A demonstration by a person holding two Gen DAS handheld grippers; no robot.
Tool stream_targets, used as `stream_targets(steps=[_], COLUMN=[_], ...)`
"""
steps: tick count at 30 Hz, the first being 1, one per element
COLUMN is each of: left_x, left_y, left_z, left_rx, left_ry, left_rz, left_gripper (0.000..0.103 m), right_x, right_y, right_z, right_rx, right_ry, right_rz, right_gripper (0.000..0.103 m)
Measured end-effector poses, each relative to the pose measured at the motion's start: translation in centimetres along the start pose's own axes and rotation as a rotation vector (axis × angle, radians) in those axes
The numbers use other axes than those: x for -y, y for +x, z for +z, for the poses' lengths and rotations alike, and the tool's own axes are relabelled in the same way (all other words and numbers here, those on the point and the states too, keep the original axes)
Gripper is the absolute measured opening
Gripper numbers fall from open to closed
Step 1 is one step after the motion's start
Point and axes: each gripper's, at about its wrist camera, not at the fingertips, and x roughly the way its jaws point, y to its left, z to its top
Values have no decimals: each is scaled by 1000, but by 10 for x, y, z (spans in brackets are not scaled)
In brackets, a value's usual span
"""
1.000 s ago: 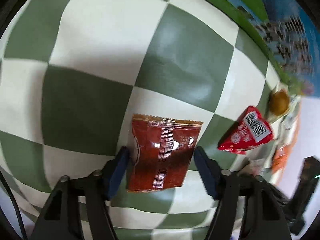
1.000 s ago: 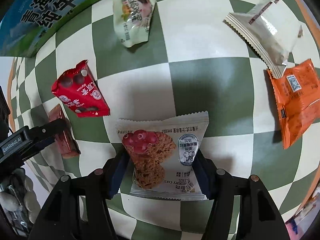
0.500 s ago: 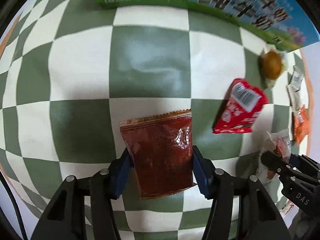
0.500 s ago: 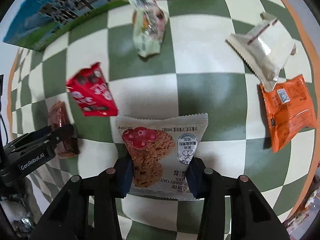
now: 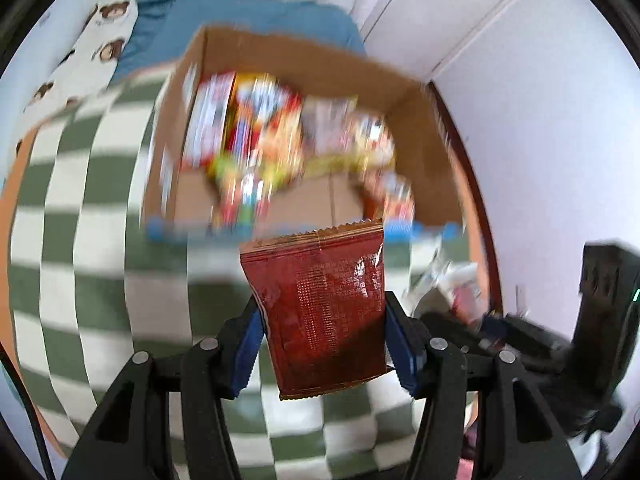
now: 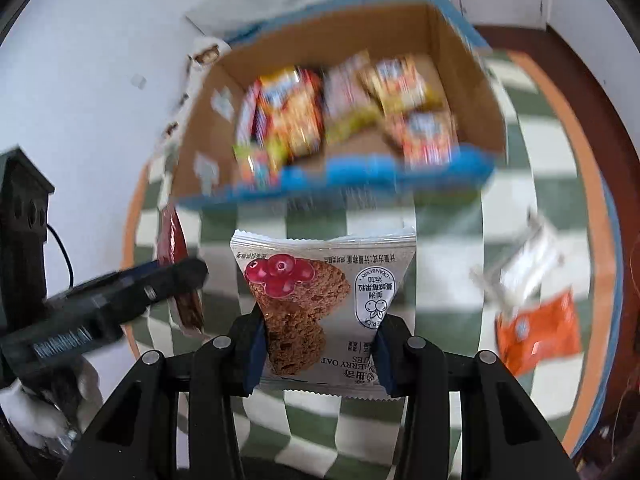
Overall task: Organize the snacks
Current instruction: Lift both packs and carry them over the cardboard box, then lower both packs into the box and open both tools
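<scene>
Gripping 2 light, crinkly, slippery packets by their side edges: left claw (image 5: 322,354) pinches red sachet (image 5: 320,312), right claw (image 6: 320,354) pinches fragile oat cookie pack (image 6: 324,304).

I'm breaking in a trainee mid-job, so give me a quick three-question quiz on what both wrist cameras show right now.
1. True or false: the left gripper is shut on a dark red packet.
2. Which packet does the right gripper hold? A) orange packet B) oat cookie packet C) clear white packet
3. Fill in: ahead of both grippers stands an open cardboard ____ with snacks in it.

Key
1. True: its pads press the packet's two sides.
2. B: the oat cookie packet is clamped; the orange packet and the clear white packet lie on the checked cloth.
3. box
</scene>
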Motion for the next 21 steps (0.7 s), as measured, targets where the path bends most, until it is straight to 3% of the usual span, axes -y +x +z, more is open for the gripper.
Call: stream_targets(steps=[3,10,19,21], left_x=[2,-14,-22,-27], left_y=[7,84,142,151], left_z=[44,113,113,109], left_rx=[14,-178,-310,-334], left_ry=[-4,-60,-59,-80], left_rz=[4,-29,29,37], left_gripper=[54,54,55,59], right_x=[-8,0,12,19], right_y=[21,73,135,150], right_z=[35,93,107,109], right_rx=[34,25,-65,-110], right_ry=[-22,-36,-51,-38], right_rz=[-30,-68,-84,-104], right_gripper=[46,46,47,59])
